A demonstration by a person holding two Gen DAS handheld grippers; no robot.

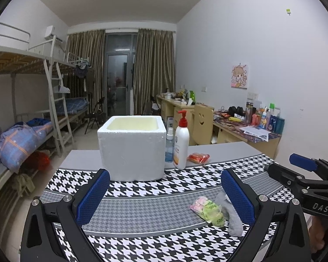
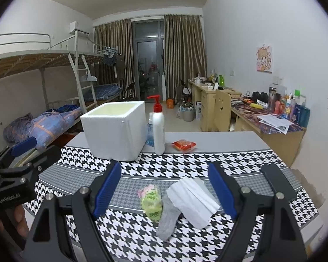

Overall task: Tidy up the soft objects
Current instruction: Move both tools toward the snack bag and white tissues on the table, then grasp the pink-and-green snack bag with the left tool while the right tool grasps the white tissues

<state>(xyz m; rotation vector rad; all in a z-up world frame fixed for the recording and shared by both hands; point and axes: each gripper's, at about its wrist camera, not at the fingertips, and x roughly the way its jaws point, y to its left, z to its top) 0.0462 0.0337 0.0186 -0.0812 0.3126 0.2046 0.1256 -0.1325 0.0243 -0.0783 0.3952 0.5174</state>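
Both the left gripper (image 1: 165,193) and the right gripper (image 2: 165,191) hover over the desk (image 2: 229,139) with fingers wide apart, holding nothing. On the houndstooth cloth (image 2: 185,163) a gray sock (image 2: 167,220) touches a green-pink packet (image 2: 150,200) and a white mask (image 2: 192,200), while the open foam box (image 2: 113,128) stands farther back

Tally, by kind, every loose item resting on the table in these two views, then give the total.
Foam box: 1
Bottles: 2, a white pump bottle and a clear blue spray bottle
Snack packets: 2, green-pink and red
Grey sock: 1
White folded cloth: 1
Black flat object: 1
Total: 8
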